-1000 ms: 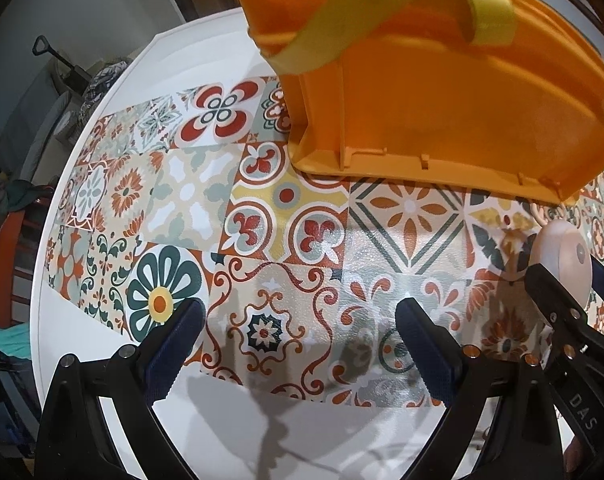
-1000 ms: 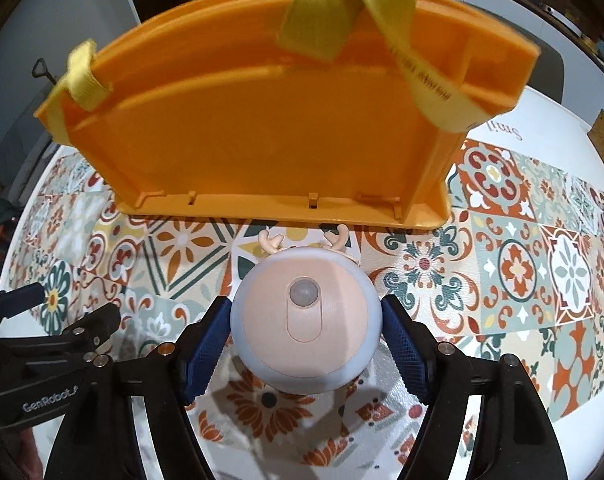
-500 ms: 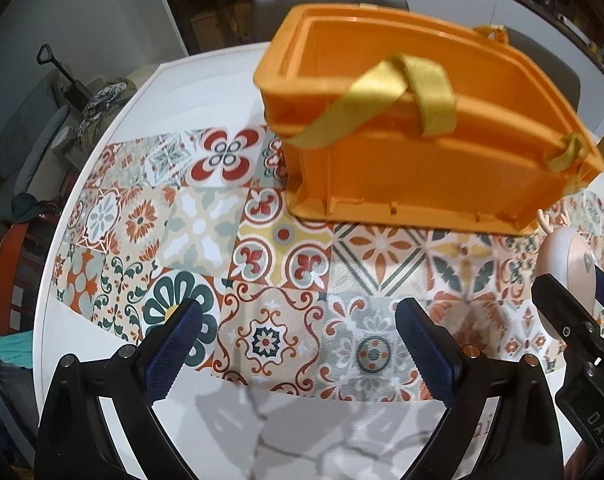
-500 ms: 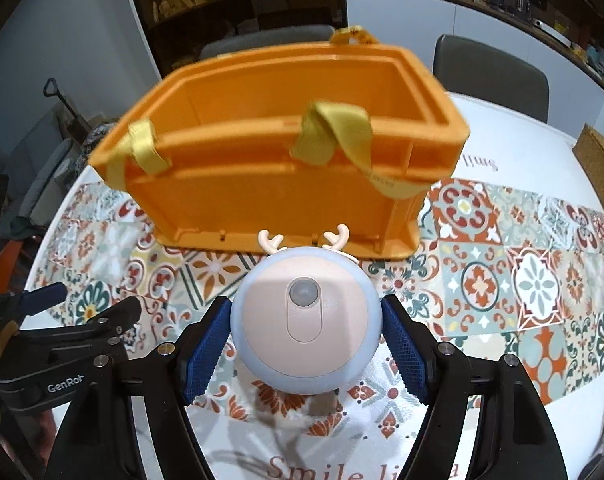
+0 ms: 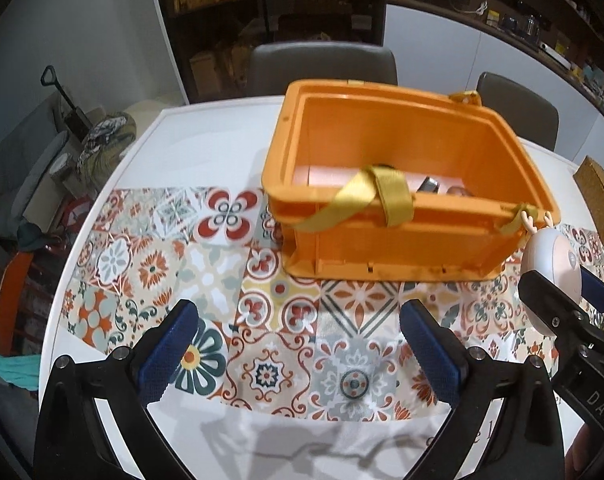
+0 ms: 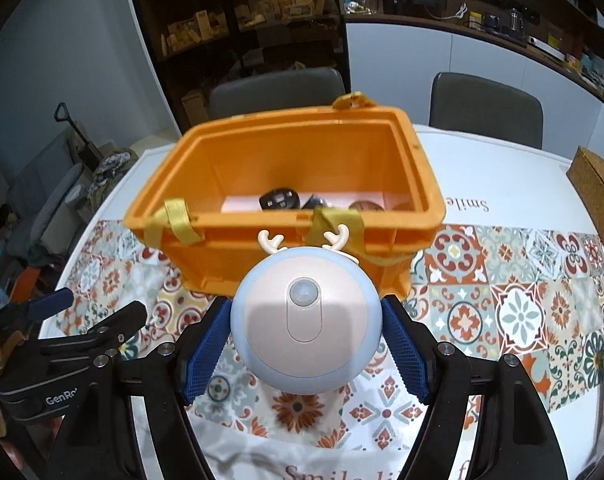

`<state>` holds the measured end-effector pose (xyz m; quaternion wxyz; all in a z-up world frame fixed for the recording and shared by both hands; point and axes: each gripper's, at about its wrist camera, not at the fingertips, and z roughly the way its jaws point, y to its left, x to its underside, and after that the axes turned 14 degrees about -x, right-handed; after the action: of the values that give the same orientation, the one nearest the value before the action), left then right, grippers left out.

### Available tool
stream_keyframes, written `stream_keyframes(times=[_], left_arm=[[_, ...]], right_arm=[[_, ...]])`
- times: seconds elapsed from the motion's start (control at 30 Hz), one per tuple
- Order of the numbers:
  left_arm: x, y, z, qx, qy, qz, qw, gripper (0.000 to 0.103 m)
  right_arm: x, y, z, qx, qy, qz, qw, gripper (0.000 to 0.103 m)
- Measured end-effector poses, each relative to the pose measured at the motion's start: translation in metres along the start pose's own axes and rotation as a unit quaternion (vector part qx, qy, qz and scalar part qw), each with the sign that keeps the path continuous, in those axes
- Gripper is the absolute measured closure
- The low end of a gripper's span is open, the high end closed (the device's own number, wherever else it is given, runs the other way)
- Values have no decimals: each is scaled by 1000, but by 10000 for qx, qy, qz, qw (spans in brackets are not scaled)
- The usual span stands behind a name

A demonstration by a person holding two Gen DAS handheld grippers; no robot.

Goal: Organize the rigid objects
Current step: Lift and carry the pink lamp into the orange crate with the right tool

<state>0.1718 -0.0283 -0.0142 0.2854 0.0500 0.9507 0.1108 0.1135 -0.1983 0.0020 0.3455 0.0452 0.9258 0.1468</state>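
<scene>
Even indoor light falls from above on my two fisheye views, leaving the orange crate (image 5: 401, 240) bright while the shelves behind it sit dim. Forked gripper shadows lie on the white tabletop (image 5: 222, 140) in front of the crate. Around it, straight edges bow outward, corners blacken, and its rim smears slightly.

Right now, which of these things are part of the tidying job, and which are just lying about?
Part of the job:
- round antlered toy, clamped in the right gripper
- orange crate, already holding a few small items
- left gripper, jaws opening, nothing between them

Just lying about:
- patterned table mat
- cork block
- grey chairs
</scene>
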Motion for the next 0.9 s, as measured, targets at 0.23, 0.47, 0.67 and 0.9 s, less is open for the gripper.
stream_keyframes(times=[0.23,0.47,0.67,0.9], left_arm=[[-17,6,-11,-21,-207,-75,9998,0],[-37,9,-16,-24,-380,-31,9993,0],[-51,8,-16,-103,-479,7,9988,0],[-71,9,-8,-110,-417,-105,9990,0]], right_arm=[[-18,6,-7,-24,-192,-77,9998,28],[-39,10,-6,-3,-296,-148,9995,28],[-56,10,2,58,-299,-193,9994,28],[-78,5,19,62,-171,-111,9998,28]])
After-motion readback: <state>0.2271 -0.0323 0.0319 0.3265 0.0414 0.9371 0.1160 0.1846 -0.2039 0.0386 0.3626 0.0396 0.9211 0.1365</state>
